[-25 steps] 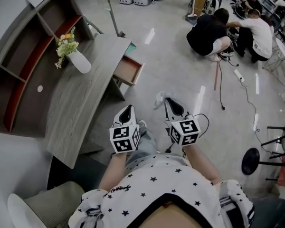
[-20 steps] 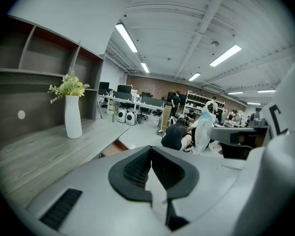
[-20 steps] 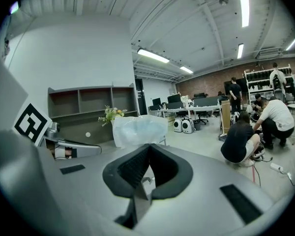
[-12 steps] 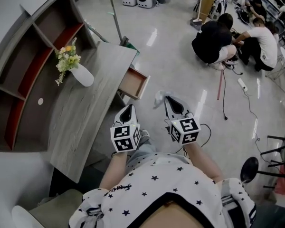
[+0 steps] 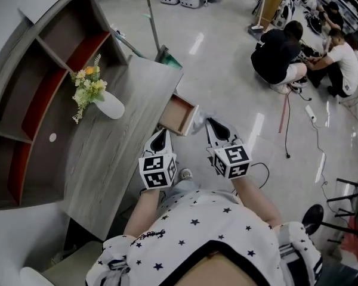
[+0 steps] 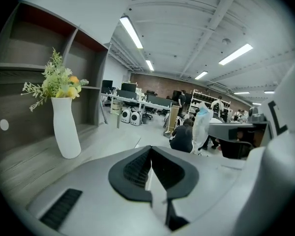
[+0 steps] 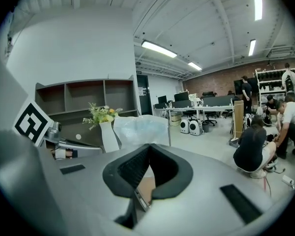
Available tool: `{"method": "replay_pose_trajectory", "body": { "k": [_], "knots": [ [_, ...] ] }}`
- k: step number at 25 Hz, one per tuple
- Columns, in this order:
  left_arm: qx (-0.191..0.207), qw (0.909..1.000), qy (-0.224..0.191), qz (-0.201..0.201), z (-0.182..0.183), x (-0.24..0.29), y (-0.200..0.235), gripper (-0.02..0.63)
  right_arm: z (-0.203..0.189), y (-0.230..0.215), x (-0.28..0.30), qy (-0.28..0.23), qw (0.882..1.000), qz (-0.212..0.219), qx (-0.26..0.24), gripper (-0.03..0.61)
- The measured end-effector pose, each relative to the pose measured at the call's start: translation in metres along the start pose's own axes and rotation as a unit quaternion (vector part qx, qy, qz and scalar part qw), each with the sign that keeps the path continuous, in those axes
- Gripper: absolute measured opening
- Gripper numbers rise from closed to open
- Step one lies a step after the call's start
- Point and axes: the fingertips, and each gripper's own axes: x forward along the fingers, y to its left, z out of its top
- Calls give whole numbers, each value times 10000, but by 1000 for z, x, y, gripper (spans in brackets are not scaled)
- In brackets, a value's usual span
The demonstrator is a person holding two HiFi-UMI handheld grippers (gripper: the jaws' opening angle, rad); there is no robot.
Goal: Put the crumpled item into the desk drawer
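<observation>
The crumpled item (image 5: 200,122) is a wad of clear plastic, and my right gripper (image 5: 210,124) is shut on it. In the right gripper view the plastic (image 7: 140,128) bulges up past the closed jaws of that gripper (image 7: 148,147). The desk drawer (image 5: 178,115) stands pulled out, open and wooden inside, just left of the plastic. My left gripper (image 5: 161,136) hovers beside the desk's edge (image 5: 140,154), shut with nothing in it. In the left gripper view its jaws meet at the left gripper's tip (image 6: 150,150), and the held plastic (image 6: 203,123) shows at the right.
A white vase of flowers (image 5: 106,103) stands on the grey desk (image 5: 116,142), with a shelf unit (image 5: 36,82) behind. A green dustpan with a pole (image 5: 164,53) leans at the desk's far end. Two people (image 5: 280,52) crouch on the floor among cables (image 5: 286,118). A black stool (image 5: 316,216) stands at right.
The desk and open drawer have come nearer to both grippers as the person walked forward. The right gripper still holds the plastic, now beside the drawer's front.
</observation>
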Motion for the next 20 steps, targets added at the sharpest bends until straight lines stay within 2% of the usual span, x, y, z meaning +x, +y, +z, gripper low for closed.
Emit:
{"method": "replay_pose_trajectory", "body": {
  "k": [8, 20],
  "knots": [
    [-167, 9996, 115, 198, 3, 26, 47, 12, -10, 7, 64, 247, 9995, 209, -34, -6],
    [-695, 9947, 324, 691, -20, 53, 82, 12, -49, 2, 135, 864, 9931, 725, -324, -6]
  ]
}}
